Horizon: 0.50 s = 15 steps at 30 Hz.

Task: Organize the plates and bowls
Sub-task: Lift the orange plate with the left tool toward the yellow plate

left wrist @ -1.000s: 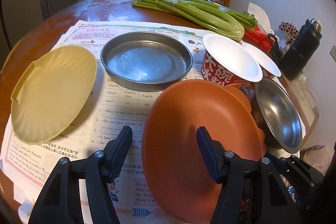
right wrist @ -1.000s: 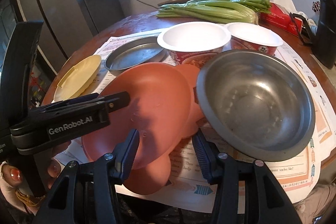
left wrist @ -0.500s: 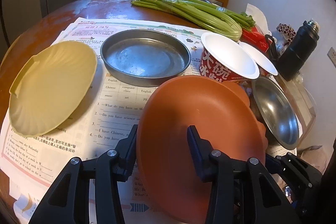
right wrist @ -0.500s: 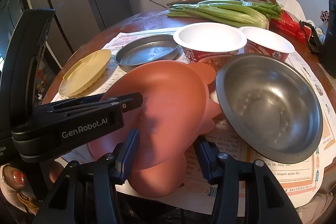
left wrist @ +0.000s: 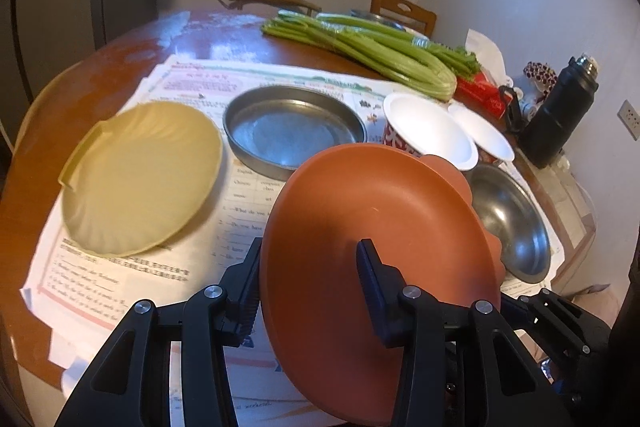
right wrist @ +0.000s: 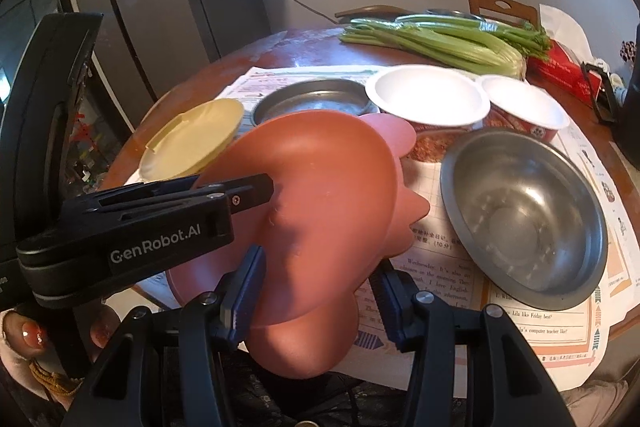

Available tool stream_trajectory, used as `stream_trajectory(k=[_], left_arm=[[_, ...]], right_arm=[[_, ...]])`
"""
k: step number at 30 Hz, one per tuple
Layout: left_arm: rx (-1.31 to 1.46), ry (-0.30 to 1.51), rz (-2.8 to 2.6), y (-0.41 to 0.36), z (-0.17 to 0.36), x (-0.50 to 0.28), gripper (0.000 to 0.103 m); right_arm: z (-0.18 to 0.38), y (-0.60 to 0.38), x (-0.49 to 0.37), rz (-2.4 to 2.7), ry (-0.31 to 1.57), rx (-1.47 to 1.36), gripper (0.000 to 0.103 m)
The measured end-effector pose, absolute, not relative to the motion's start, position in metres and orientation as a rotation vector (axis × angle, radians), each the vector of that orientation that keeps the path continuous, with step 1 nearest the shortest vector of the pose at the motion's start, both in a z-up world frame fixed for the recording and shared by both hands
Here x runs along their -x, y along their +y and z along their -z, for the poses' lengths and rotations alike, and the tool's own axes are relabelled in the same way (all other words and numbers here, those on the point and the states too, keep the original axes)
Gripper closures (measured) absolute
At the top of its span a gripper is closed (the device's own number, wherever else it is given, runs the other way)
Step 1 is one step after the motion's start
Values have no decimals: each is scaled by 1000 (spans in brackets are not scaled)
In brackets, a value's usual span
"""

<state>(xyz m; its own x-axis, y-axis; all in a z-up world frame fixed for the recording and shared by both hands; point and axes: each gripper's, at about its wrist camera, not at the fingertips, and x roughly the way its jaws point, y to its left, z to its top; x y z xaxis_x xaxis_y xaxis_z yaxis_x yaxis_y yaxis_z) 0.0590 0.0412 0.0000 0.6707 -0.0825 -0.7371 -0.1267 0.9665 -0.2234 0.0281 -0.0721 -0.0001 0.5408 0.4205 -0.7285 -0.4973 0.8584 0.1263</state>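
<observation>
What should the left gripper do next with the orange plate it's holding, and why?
Probably carry the orange plate leftward and lower it onto the yellow plate. The left gripper clamps its rim and holds it tilted off the table; the yellow plate lies flat and bare.

Left gripper [left wrist: 308, 271] closed onto the orange plate [left wrist: 372, 247] — plate raised and tilted

A second ago the fingers stood wide apart beside the plate; they have since narrowed until one lies behind the plate's edge and the other against its inner face. In the right wrist view the orange plate [right wrist: 320, 195] has tipped up steeply, its underside now turned toward the right gripper [right wrist: 316, 283] — it covers more of the steel pan [right wrist: 312, 99] behind
</observation>
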Motion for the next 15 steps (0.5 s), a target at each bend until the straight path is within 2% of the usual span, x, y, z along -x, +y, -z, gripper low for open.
stream_trajectory(k=[15], left_arm=[[302,774,-84,68,-20,-41,56]], right_arm=[[-22,-44,-20,-583,785,155,51]])
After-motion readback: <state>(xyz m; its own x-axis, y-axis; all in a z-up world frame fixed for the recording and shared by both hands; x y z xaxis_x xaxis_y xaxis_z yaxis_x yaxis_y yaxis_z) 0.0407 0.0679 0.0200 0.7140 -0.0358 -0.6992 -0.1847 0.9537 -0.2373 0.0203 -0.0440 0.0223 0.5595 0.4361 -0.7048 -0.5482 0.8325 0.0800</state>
